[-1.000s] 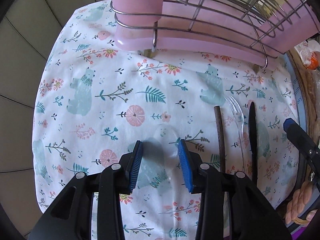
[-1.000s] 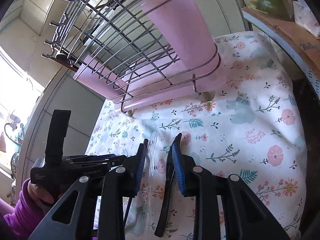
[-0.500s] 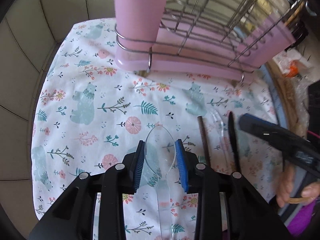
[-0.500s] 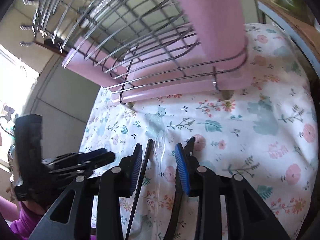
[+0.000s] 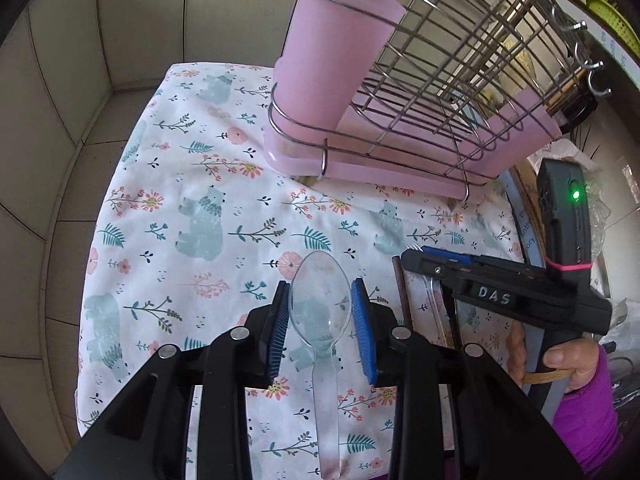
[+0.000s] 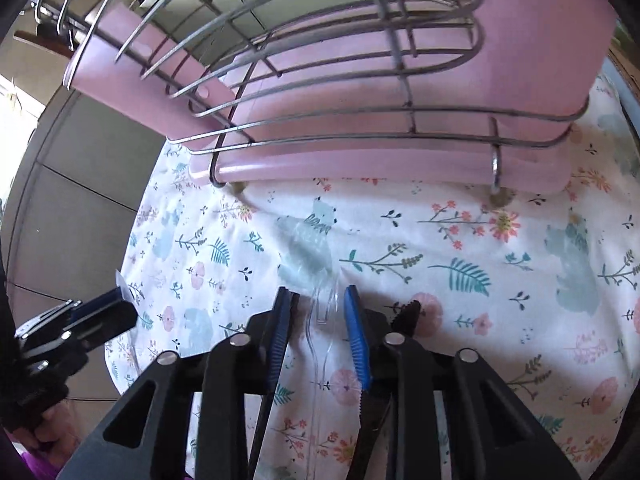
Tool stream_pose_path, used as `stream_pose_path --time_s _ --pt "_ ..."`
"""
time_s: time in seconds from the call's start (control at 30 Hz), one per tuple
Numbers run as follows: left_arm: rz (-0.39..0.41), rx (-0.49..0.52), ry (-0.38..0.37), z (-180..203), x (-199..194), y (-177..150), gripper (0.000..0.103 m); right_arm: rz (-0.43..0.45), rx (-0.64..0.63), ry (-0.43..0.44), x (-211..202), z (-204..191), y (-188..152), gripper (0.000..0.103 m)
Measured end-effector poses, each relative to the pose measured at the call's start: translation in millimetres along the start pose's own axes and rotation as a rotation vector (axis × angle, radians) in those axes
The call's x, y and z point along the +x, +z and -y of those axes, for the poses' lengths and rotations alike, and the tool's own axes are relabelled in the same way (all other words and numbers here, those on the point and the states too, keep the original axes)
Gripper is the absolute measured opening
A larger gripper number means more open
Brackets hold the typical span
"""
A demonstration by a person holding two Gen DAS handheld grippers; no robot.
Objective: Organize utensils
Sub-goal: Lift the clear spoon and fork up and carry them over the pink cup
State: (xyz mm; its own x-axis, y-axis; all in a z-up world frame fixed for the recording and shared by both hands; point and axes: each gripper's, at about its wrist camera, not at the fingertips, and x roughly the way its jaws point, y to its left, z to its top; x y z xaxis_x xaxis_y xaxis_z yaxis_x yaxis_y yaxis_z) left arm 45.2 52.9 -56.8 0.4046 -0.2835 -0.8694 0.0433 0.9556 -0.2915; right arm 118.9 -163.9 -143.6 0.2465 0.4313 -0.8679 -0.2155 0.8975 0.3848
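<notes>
Left gripper (image 5: 320, 320), now lifted, clamped on clear plastic spoon (image 5: 319, 312); right gripper (image 6: 316, 320) jaws closing around clear plastic fork (image 6: 320, 300), pickup under way.

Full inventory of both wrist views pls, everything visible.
clear spoon: 1, transparent, held in left gripper
clear fork: 1, transparent, on cloth
knife: 1, black, on cloth beside fork
chopstick: 1, brown, on cloth beside fork
cup: 1, pink, at rack's end
rack: 1, steel wire, on pink tray
cloth: 1, white floral, under everything
left gripper: black, blue fingers, gripping spoon
right gripper: black, blue fingers closing, fork between
right hand: purple sleeve
</notes>
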Motion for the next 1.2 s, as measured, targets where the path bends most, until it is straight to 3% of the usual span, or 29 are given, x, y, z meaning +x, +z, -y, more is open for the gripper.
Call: stream_pose_path --time_s 0.07,0.37,0.83,0.97,1.0,1.2 --pt "0.009 -0.005 -0.006 0 2 0 0.031 0.009 -0.007 -0.004 2 -2 -1 0.014" --pt "0.088 -0.018 -0.039 5 -1 0 0.031 0.133 0.025 0.069 -26 2 -10 0.013" --pt "0.273 -0.058 -0.092 5 -42 4 0.031 0.428 0.024 0.166 -107 4 -31 0.013" --pt "0.326 -0.066 -0.104 5 -53 5 0.031 0.498 0.010 0.168 -131 4 -35 0.011" --pt "0.335 -0.067 -0.106 4 -55 6 0.031 0.515 0.005 0.169 -137 4 -35 0.003" --pt "0.390 -0.064 -0.103 7 -66 9 0.030 0.567 -0.015 0.164 -159 4 -36 0.003"
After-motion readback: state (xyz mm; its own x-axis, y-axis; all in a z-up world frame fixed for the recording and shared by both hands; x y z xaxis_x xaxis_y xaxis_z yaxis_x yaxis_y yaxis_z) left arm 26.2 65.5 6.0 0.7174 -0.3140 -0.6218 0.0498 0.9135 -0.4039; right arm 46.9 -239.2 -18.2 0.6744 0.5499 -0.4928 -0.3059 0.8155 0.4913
